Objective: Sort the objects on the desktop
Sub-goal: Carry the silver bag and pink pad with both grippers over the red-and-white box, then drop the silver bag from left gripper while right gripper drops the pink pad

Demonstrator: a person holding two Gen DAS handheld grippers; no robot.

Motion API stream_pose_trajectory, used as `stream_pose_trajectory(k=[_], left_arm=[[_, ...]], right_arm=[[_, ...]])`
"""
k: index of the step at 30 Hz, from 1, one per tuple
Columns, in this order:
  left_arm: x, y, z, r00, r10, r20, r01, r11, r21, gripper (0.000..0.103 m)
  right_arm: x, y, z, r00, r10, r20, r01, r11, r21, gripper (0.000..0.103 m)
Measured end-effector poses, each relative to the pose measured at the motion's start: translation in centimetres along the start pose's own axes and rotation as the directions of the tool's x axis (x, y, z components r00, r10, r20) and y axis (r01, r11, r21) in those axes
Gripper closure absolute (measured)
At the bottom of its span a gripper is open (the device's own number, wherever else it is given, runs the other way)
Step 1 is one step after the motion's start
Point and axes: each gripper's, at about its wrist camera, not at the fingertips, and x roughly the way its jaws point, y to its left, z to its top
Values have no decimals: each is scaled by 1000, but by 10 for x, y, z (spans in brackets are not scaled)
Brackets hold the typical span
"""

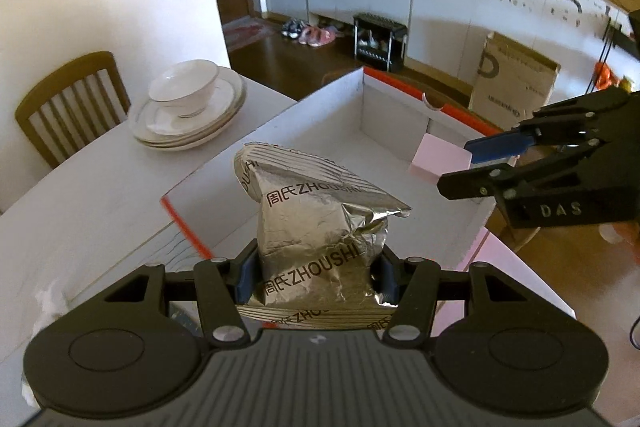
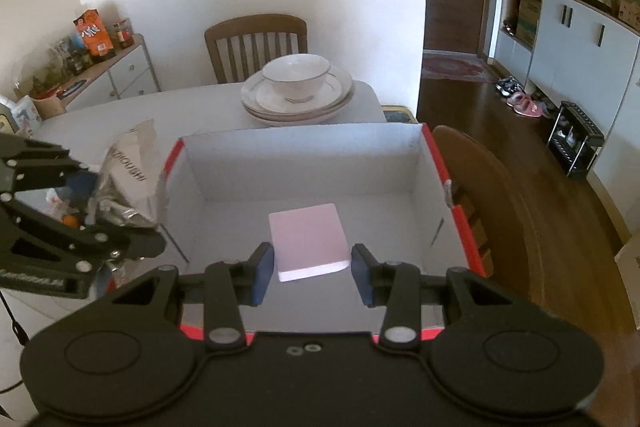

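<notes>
Left wrist view: the left gripper (image 1: pixel 316 277) is clenched on a silver foil snack pouch (image 1: pixel 316 223) printed "ZHOUSHI"; both blue pads press its crumpled lower part, and the pouch stands upright w/ its crimped top tilted toward the far left. Pouch is held above the near-left rim of an open white cardboard box (image 1: pixel 280 125) w/ red-orange edges, which sits on the white table (image 1: pixel 92 195). Inside the box, by its right side, lies a pink block (image 1: pixel 438 161). The right gripper (image 1: pixel 470 165) comes in from the right edge, jaws apart, nothing between them, tips just beside the pink block. Far left on the table: a stack of white plates (image 1: pixel 188 123) w/ a white bowl (image 1: pixel 184 89) on top, and a wooden chair (image 1: pixel 72 103) behind the table edge.

Right wrist view: the right gripper (image 2: pixel 312 277) hangs over the near part of the box (image 2: pixel 304 163), released; its blue pads sit either side of the pink block (image 2: pixel 308 241) w/ a clear gap on both sides, not touching. The block lies flat on the box floor, nearer the front wall. The left gripper (image 2: pixel 120 219) shows at the left, outside the box's left wall, gripping the foil pouch (image 2: pixel 128 175), which leans against or just above that wall's top corner; can't tell which. Behind the box: the plate stack (image 2: pixel 298 103) & bowl (image 2: pixel 296 75), then a wooden chair (image 2: pixel 256 43) against the wall.
</notes>
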Motion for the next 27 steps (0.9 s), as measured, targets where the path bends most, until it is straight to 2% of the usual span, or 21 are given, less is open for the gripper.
stream_pose_trajectory(k=[9, 19, 27], left_arm=[[62, 0, 34, 991, -37, -132, 43, 998, 44, 47], [116, -5, 39, 959, -54, -277, 80, 993, 84, 47], [136, -4, 33, 931, -59, -360, 106, 988, 113, 47]], right_arm=[[26, -12, 1, 999, -26, -40, 24, 998, -57, 62], [57, -18, -4, 991, -43, -124, 31, 994, -103, 62], [75, -21, -4, 983, -49, -175, 31, 994, -107, 62]])
